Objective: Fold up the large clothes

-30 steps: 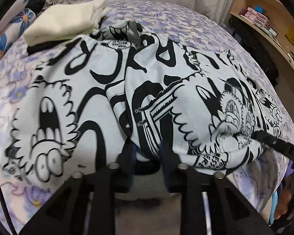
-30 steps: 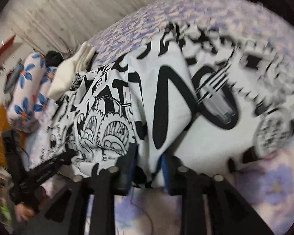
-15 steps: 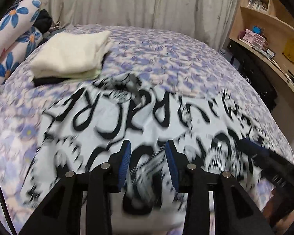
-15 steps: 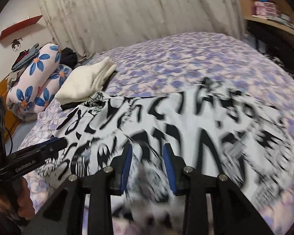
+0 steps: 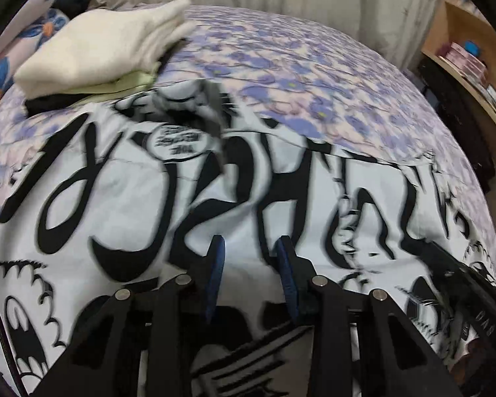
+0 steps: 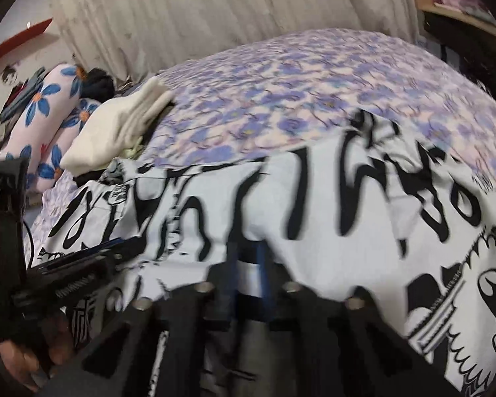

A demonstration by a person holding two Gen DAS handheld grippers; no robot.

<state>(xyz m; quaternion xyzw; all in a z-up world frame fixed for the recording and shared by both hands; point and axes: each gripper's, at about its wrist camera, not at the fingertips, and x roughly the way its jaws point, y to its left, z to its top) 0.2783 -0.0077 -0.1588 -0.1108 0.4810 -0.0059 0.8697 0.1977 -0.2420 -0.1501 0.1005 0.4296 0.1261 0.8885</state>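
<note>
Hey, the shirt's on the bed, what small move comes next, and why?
Probably lower the left gripper and close it on the shirt's near edge. Its jaws stand open over the shirt, which lies spread on the bed. The right gripper's hold is too blurred to judge.

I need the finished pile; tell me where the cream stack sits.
The cream stack lies at the upper left in both wrist views, on the floral bedspread, just beyond the printed garment and beside the flowered pillows.
</note>
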